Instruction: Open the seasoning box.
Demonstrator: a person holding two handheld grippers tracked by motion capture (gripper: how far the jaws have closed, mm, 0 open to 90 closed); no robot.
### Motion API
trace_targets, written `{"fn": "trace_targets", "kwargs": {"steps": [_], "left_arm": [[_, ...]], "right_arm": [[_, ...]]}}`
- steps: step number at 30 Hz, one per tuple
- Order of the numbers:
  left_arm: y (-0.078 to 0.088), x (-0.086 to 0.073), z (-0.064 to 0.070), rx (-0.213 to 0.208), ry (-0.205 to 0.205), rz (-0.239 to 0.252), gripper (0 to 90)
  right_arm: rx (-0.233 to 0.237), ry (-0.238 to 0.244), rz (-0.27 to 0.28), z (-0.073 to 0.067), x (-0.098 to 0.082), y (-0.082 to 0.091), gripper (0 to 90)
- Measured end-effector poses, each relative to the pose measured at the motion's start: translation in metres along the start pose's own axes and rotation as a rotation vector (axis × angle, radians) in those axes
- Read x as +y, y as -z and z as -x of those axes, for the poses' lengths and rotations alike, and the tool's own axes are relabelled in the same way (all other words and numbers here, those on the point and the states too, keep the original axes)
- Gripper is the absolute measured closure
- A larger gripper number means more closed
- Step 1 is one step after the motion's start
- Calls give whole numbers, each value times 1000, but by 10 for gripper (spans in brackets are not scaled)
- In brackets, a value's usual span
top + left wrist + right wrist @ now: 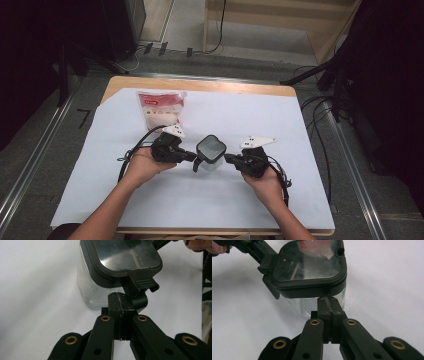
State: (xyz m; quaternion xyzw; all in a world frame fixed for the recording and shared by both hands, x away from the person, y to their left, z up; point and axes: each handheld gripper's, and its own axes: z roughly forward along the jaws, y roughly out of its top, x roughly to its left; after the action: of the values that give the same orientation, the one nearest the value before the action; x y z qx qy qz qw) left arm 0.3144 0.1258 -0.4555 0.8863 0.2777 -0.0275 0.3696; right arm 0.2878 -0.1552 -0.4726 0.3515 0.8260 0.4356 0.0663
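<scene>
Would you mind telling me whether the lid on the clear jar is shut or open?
Shut, as far as shows: the black lid sits flat on the jar rim all round, though its side latch sticks outward, flipped up.

The clear container [210,153] stands between the left gripper [194,158] and the right gripper [229,158], blocking any straight path between them. Behind it, the pouch [160,111] occupies the far left of the white sheet [260,120], seemingly well apart. The sheet's near strip and right half lie bare.

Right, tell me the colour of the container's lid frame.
Black, shown best in the right gripper view.
</scene>
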Motion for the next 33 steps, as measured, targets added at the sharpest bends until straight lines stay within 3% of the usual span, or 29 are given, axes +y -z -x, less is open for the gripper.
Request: {"fn": "trace_targets", "kwargs": {"steps": [17,27,33], "left_arm": [[-3,2,8,-6,2,4,900],[-9,4,17,-18,8,-5,900],[-12,5,23,-29,0,15,900]], "right_arm": [[-10,-20,4,3,2,-2,900],[-33,-64,9,7,5,-5,900],[-41,-91,18,12,7,-8,900]]}}
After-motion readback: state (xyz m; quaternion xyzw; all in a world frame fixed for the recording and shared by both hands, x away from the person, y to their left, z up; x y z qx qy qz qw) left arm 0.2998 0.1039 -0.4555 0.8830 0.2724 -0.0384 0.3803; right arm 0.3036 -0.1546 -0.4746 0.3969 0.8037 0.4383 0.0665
